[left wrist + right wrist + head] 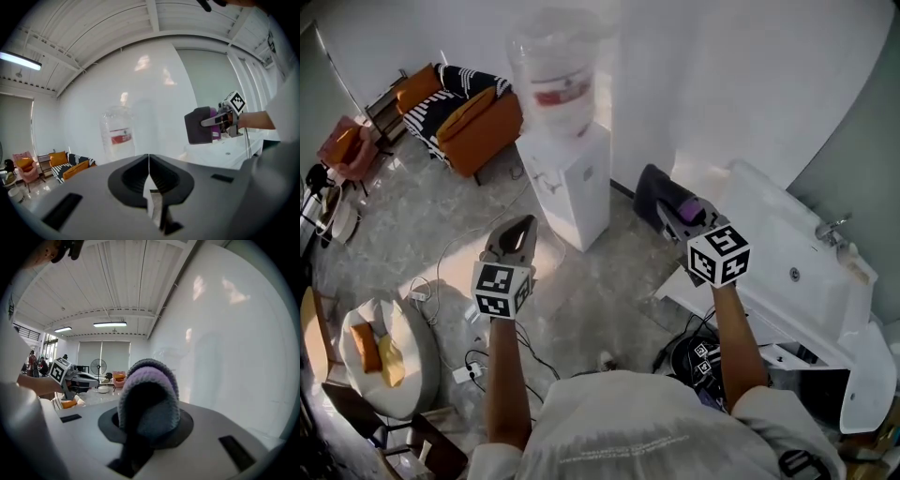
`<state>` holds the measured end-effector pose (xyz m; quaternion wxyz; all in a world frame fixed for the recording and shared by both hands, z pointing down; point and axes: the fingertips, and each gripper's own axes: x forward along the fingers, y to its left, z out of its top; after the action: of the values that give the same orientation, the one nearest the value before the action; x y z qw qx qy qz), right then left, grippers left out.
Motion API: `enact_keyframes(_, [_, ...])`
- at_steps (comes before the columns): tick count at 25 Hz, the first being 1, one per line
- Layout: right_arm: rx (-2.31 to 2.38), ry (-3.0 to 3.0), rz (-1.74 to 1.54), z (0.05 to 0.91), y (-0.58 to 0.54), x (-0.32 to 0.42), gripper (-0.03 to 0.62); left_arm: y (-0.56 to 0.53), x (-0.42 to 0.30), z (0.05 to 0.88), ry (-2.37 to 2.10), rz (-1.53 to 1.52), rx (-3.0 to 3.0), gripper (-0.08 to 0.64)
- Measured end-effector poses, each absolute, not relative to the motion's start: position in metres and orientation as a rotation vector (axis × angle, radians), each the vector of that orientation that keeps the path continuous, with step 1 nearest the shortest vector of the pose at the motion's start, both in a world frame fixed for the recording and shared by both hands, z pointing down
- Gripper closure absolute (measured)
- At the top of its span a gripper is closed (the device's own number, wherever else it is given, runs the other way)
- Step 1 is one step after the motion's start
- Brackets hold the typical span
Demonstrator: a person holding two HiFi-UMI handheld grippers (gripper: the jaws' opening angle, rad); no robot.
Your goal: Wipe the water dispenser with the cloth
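Note:
A white water dispenser (572, 183) with a clear bottle (555, 75) on top stands on the floor against the white wall; its bottle (118, 133) also shows in the left gripper view. My right gripper (667, 208) is shut on a folded grey and purple cloth (654, 194), held in the air right of the dispenser. The cloth (149, 397) arches out of the jaws in the right gripper view. My left gripper (516, 236) hangs in front of the dispenser, shut and empty, apart from it.
A white sink unit (797, 272) stands at the right. An orange sofa with striped cushions (459, 112) sits at the back left. A round white chair (380, 352) and cables (473, 361) lie on the floor near my left side.

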<state>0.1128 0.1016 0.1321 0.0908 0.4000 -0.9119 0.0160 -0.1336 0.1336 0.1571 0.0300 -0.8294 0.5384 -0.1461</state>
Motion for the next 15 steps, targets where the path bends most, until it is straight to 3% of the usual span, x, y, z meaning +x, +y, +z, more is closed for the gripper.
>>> enact_keyframes(15, [1.27, -2.578, 0.035, 0.154, 0.036, 0.095, 0.509, 0.071, -0.153, 0.201, 1.663, -0.474, -2.662, 0.543])
